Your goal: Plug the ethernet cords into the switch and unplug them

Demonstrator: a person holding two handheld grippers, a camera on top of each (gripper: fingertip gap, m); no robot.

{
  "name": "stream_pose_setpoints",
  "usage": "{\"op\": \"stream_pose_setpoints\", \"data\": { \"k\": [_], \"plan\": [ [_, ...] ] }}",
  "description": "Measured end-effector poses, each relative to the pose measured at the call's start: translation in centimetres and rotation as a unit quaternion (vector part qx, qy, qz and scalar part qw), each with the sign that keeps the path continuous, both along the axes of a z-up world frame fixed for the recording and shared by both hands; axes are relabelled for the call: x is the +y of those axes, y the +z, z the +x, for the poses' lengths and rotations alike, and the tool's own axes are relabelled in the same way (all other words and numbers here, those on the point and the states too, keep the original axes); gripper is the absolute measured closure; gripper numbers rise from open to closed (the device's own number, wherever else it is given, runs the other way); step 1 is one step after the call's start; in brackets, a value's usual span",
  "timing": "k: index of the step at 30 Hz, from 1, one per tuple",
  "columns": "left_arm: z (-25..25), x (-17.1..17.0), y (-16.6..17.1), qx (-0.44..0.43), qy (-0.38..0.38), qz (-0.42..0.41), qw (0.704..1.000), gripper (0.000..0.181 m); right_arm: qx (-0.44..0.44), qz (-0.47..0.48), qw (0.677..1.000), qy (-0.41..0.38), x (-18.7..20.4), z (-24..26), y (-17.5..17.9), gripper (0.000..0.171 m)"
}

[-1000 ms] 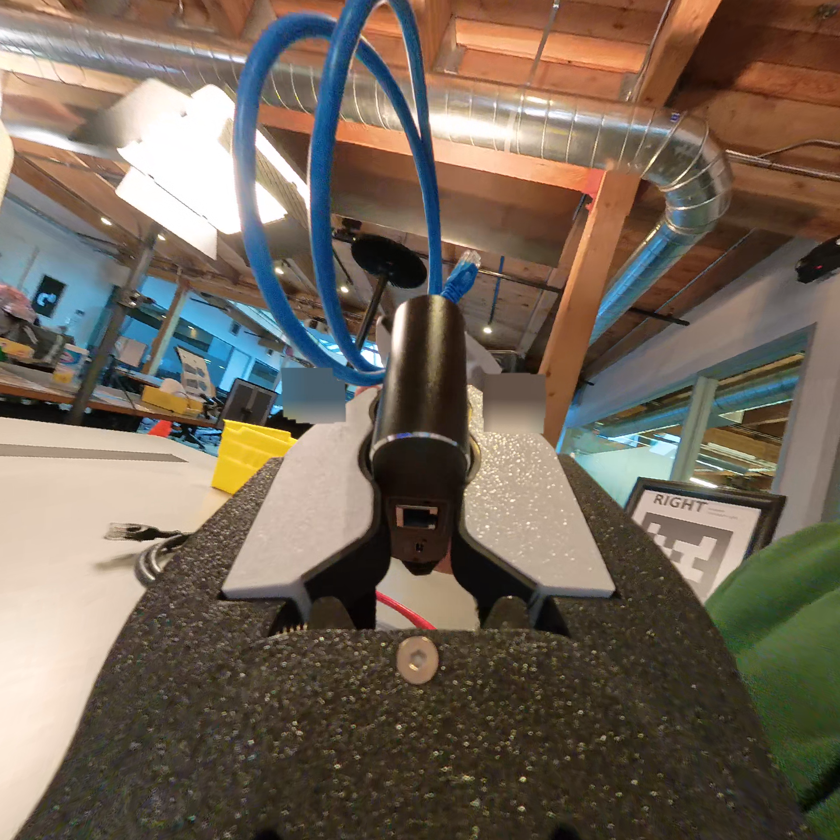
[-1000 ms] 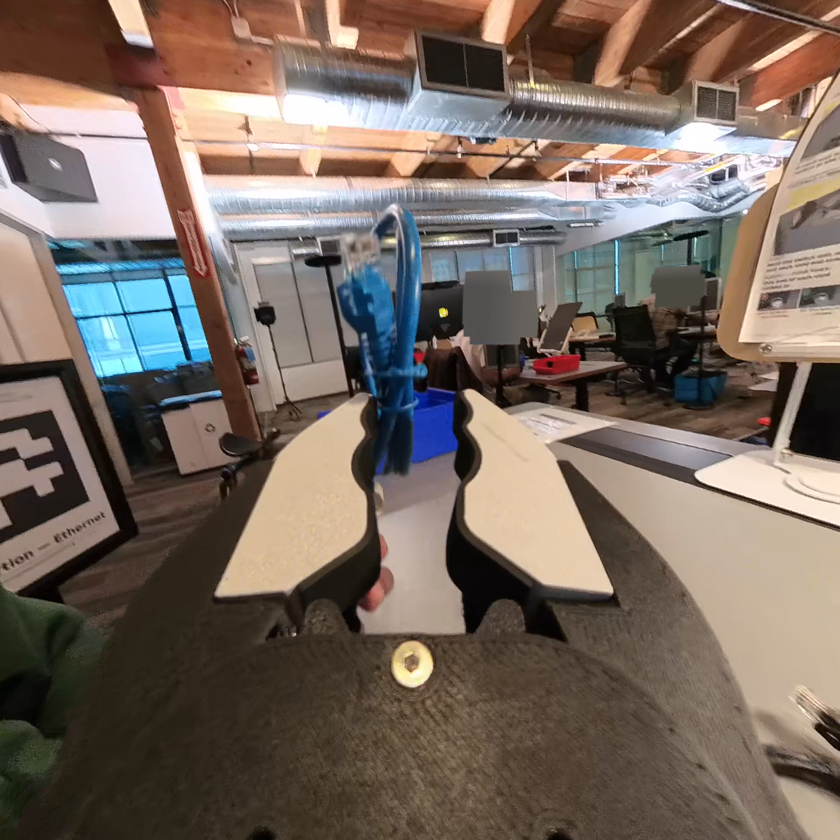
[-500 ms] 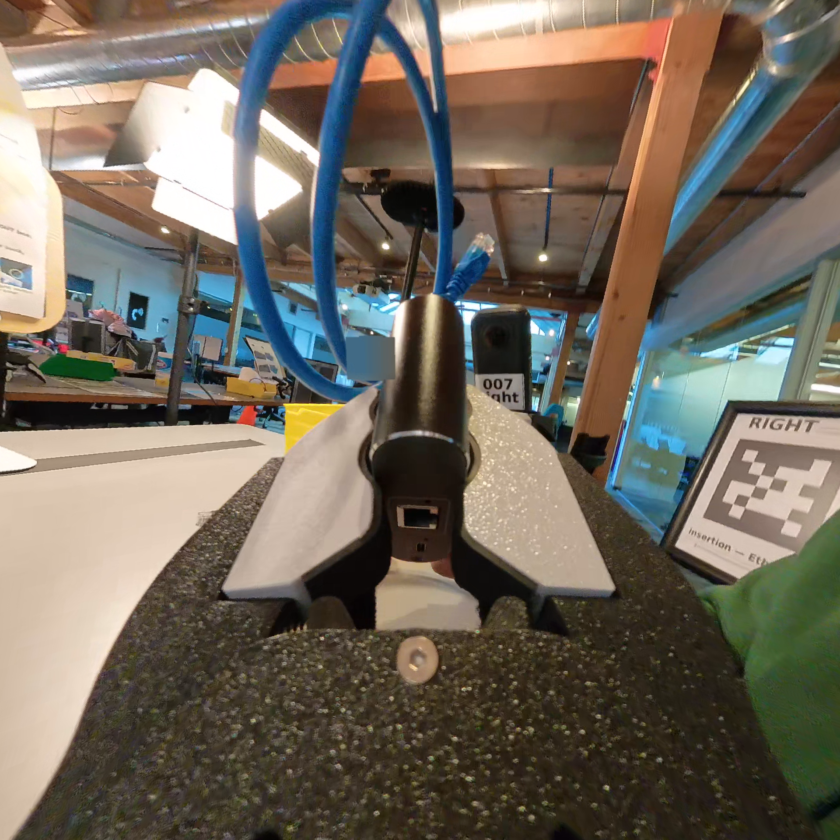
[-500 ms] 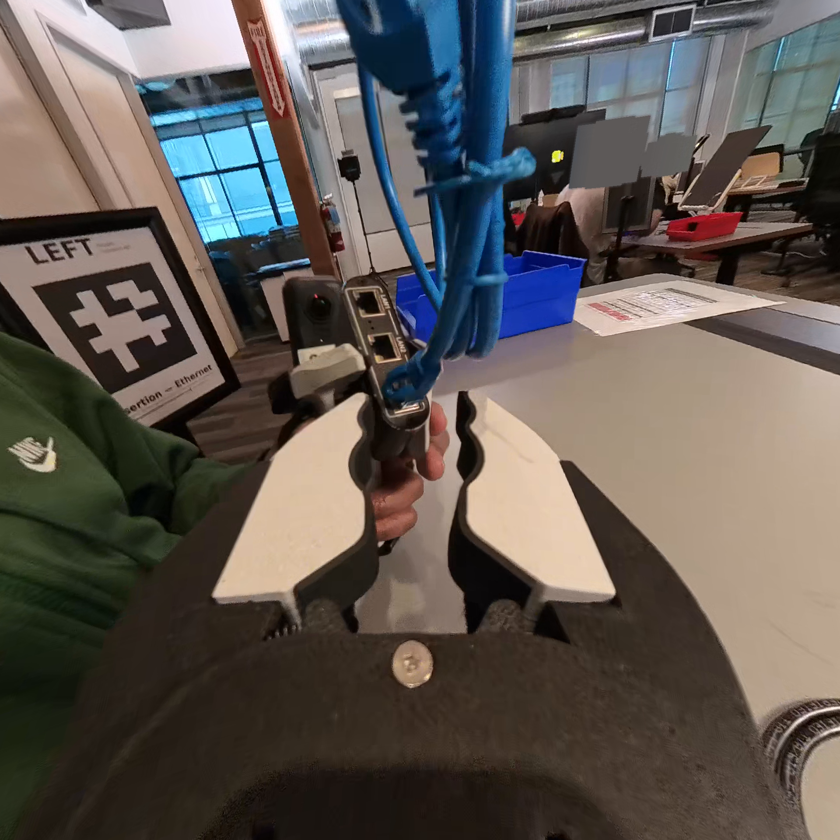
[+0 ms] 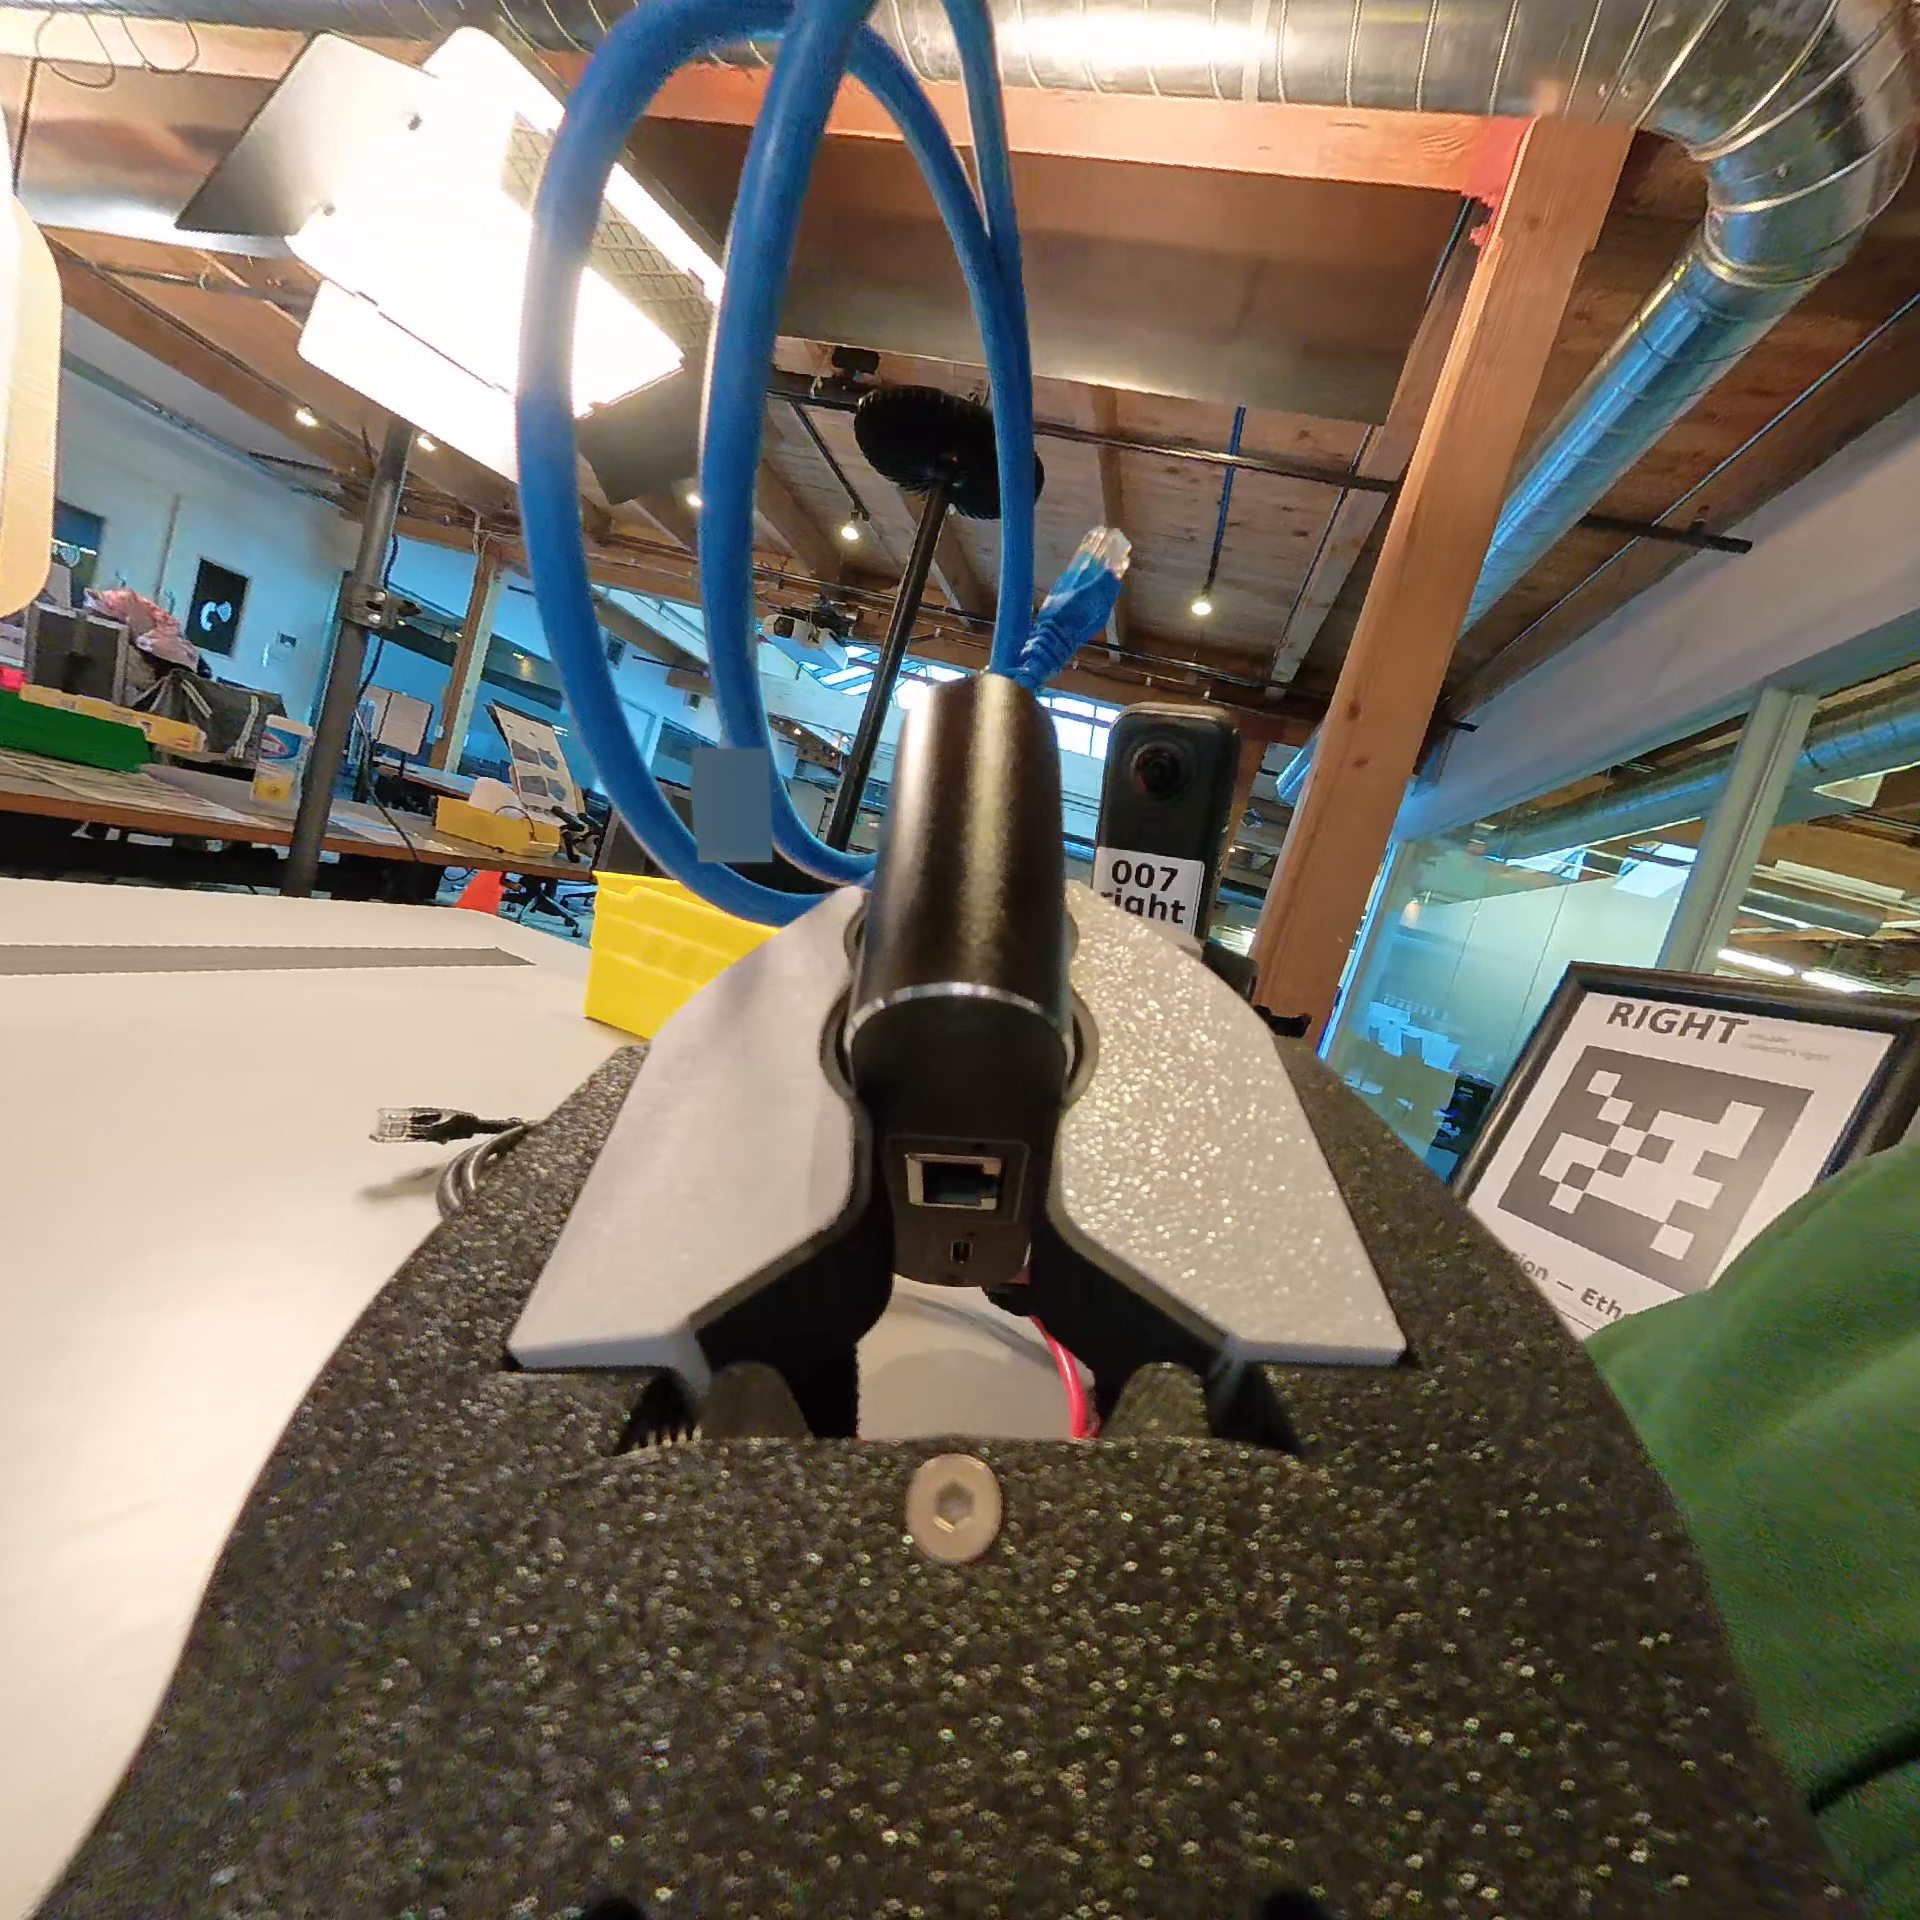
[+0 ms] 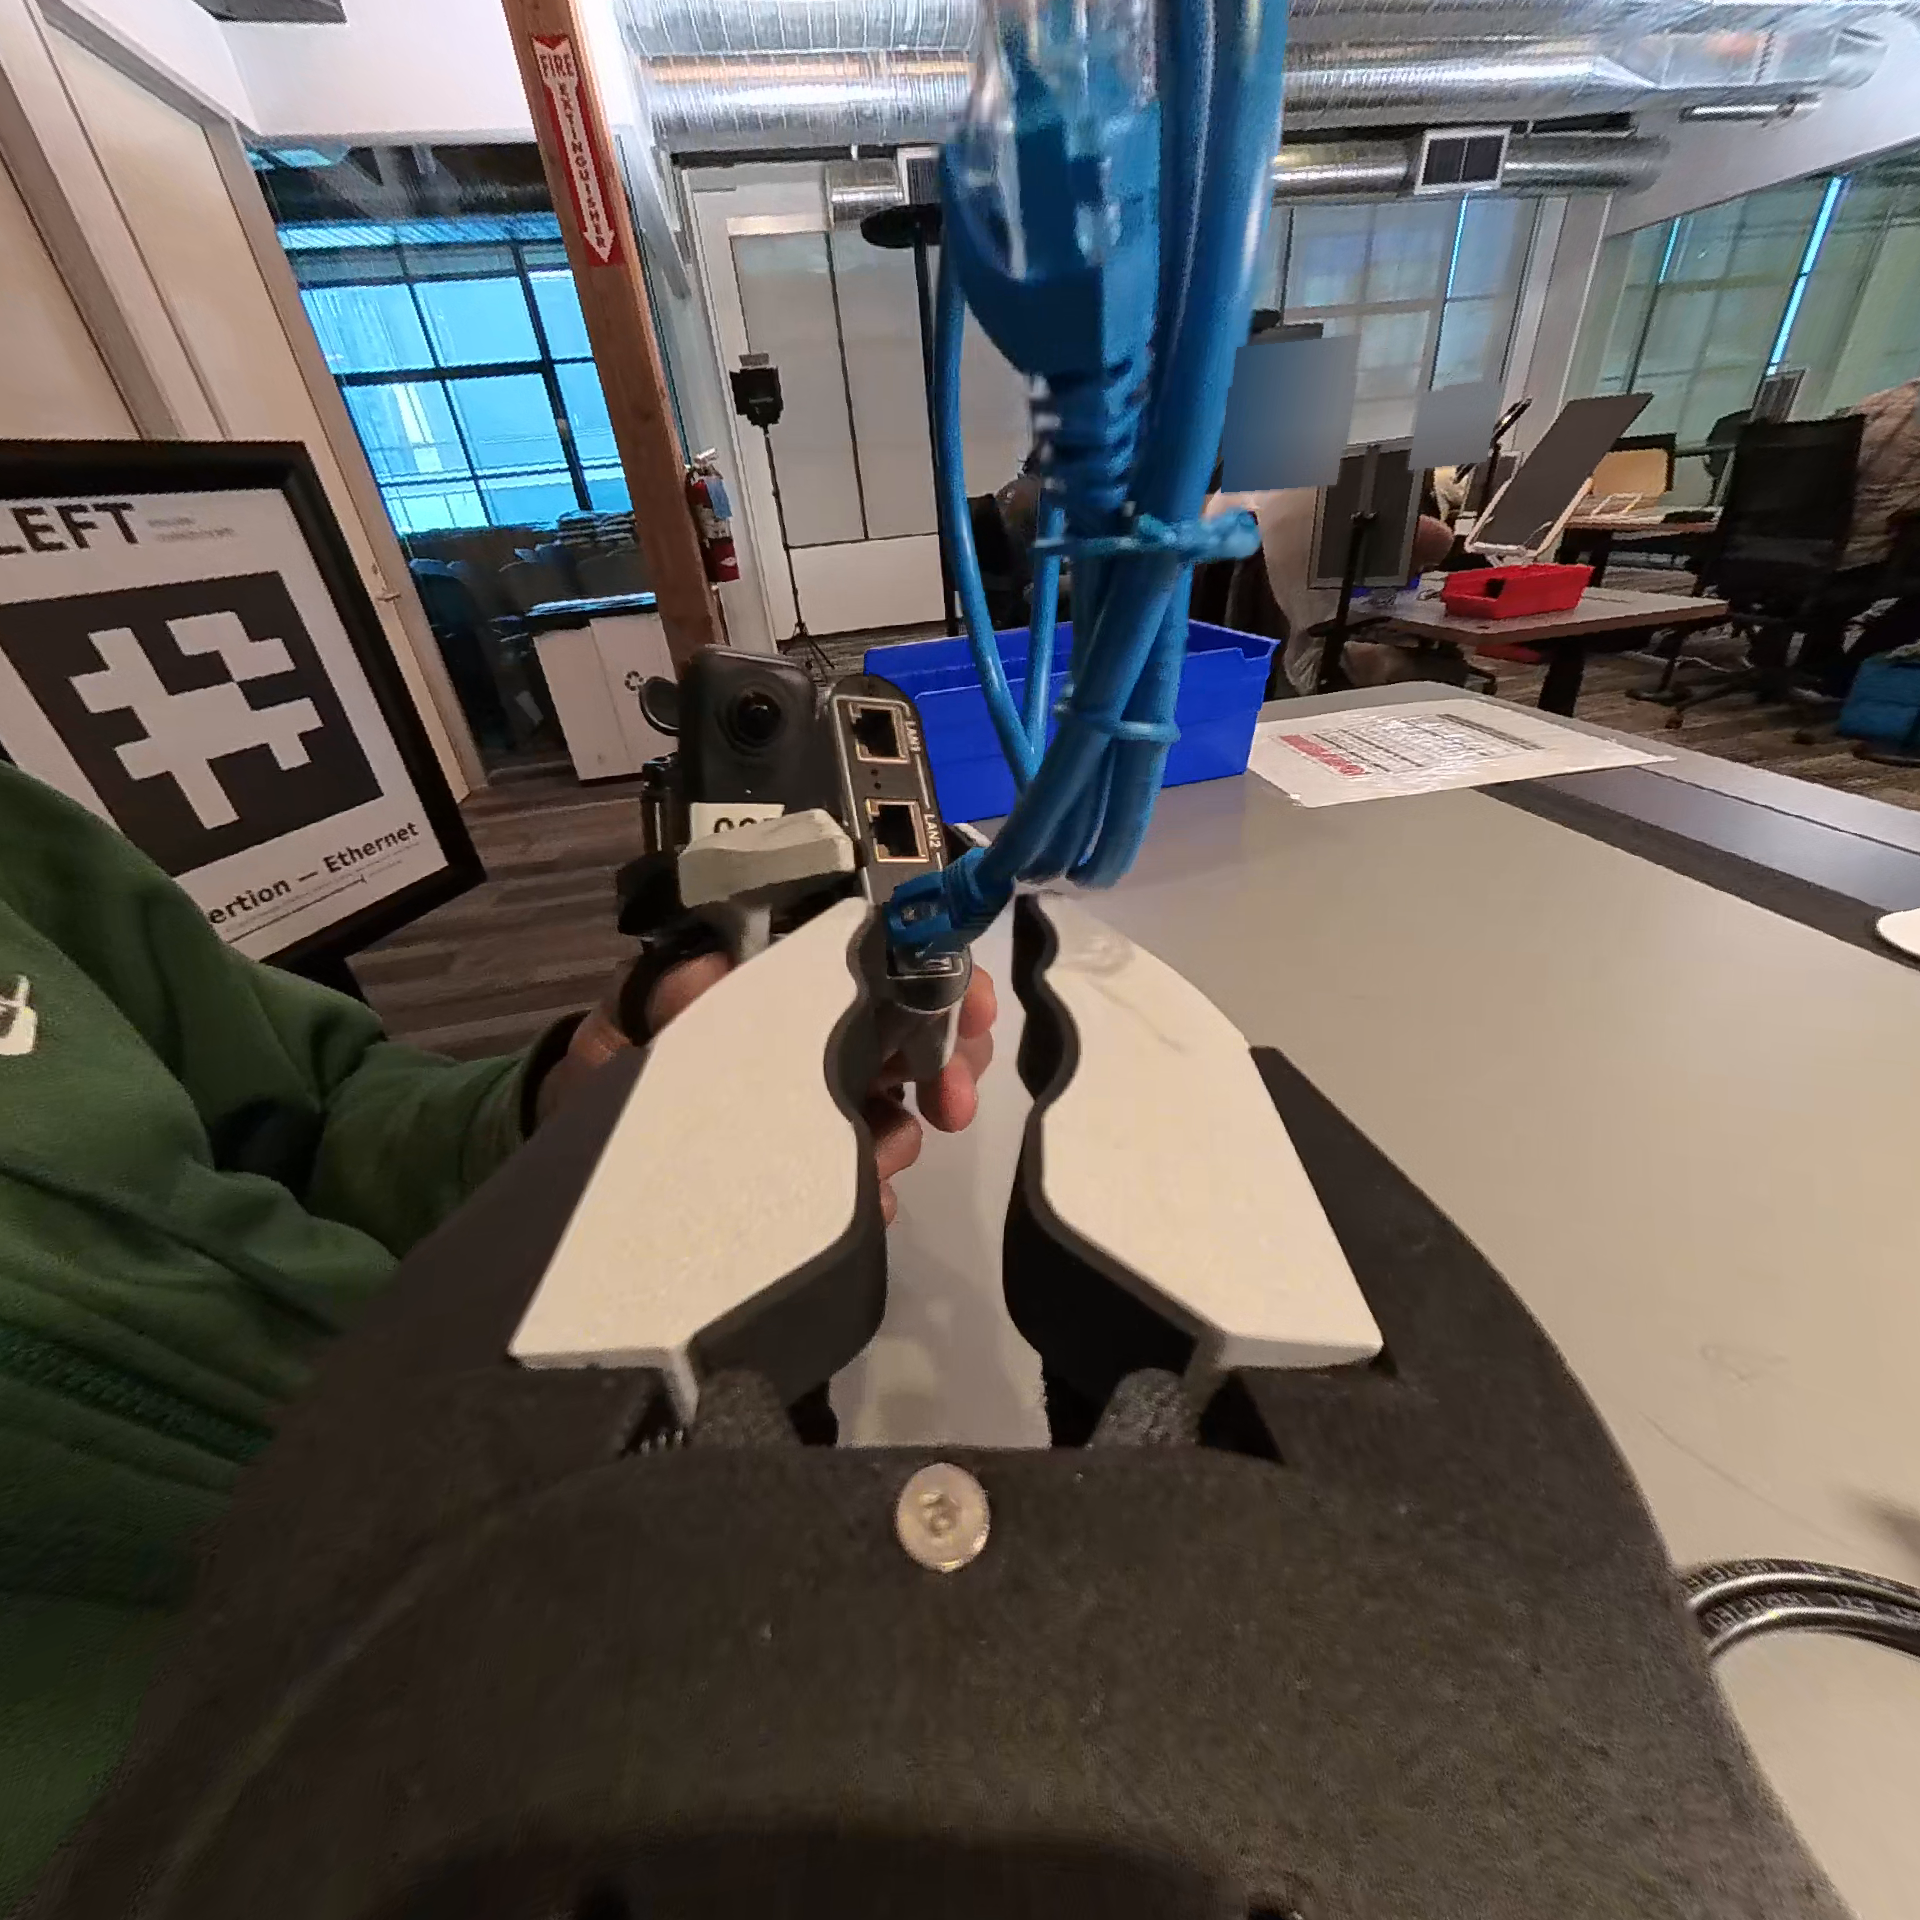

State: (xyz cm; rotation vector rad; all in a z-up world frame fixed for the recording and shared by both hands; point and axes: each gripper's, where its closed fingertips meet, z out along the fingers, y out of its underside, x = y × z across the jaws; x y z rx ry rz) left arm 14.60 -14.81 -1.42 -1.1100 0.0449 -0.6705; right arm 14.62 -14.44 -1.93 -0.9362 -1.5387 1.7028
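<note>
My left gripper (image 5: 966, 904) is shut on the black switch (image 5: 961, 914) and holds it upright above the table, one empty port facing the camera. A coiled blue ethernet cord (image 5: 623, 520) loops above it, its free plug (image 5: 1086, 577) sticking up behind the switch. In the right wrist view the switch (image 6: 883, 790) shows two empty ports, with a blue plug (image 6: 935, 914) seated in the port below them. My right gripper (image 6: 940, 925) is open and empty, its fingertips on either side of that plug without touching it. The cord bundle (image 6: 1101, 623) hangs from above.
A black ethernet cord (image 5: 436, 1127) lies on the grey table (image 5: 208, 1195); it also shows in the right wrist view (image 6: 1808, 1600). A yellow bin (image 5: 665, 961), a blue bin (image 6: 1195, 707), a paper sheet (image 6: 1455, 748) and framed marker signs (image 5: 1662, 1153) (image 6: 208, 696) stand around. A green sleeve (image 6: 208, 1143) is at left. Both grippers' tips are close together, under 4 cm apart.
My right gripper has swung down and toward the switch, which now sits at its fingertips. The left gripper keeps its hold, only tilting a little.
</note>
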Motion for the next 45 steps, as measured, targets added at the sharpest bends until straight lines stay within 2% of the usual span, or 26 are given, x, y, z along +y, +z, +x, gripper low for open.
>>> {"op": "stream_pose_setpoints", "data": {
  "k": [9, 19, 31, 38, 45],
  "plan": [
    [0.29, -0.06, -0.09, -0.028, -0.042, 0.000, 0.999, 0.152, -0.004, 0.001, 1.000, 0.015, -0.44, 0.24, -0.16, 0.149],
    [0.30, -0.09, -0.12, -0.034, -0.049, 0.001, 0.998, 0.152, -0.011, 0.004, 1.000, 0.019, -0.64, 0.18, -0.42, 0.150],
    [0.52, -0.16, 0.08, -0.012, -0.032, 0.006, 0.999, 0.152, 0.021, 0.040, 0.999, 0.002, -0.68, 0.29, -0.01, 0.151],
    [0.65, -0.21, 0.02, -0.017, -0.041, 0.005, 0.999, 0.152, 0.014, 0.021, 1.000, 0.016, -0.80, 0.35, -0.06, 0.151],
    [0.01, 0.16, -0.45, -0.002, -0.003, -0.011, 1.000, 0.152, 0.011, 0.033, 0.999, -0.025, -0.09, -0.39, -0.37, 0.147]
  ]
}}
